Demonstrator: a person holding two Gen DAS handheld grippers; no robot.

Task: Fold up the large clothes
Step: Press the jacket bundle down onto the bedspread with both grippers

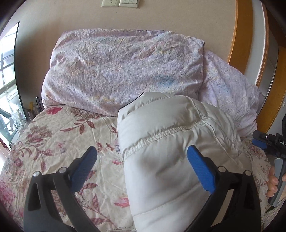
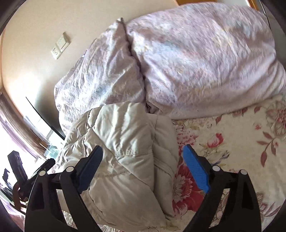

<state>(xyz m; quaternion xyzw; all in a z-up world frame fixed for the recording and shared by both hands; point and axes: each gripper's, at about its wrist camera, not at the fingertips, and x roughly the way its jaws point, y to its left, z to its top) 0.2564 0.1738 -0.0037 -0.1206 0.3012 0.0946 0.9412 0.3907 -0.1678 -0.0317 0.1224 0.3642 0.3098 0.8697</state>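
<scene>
I see the bed (image 1: 59,135) filling both views, its floral sheet bare at lower left in the left wrist view and at lower right in the right wrist view. A lilac duvet (image 1: 123,71) is heaped across the top of the bed against the beige wall (image 1: 160,19), blocking the far side.

The jacket (image 1: 171,139), white and quilted, lies folded into a thick bundle on the sheet, its far end touching the duvet. In the left wrist view it runs from centre to the bottom edge.

My left claw (image 1: 142,163) stands wide, nothing gripped: the right finger is over the jacket's near part, the left over bare sheet. My right claw (image 2: 143,160) is also wide and holds nothing; the jacket (image 2: 123,153) shows between its fingers, and the blue pad (image 2: 195,167) lies over the sheet just beside the jacket's edge.

At the right edge of the left wrist view a hand (image 1: 274,182) grips the other claw's handle. A wooden frame (image 1: 241,35) curves down the upper right; a window (image 1: 7,75) is on the left. Wall switches (image 1: 119,3) are at top.
</scene>
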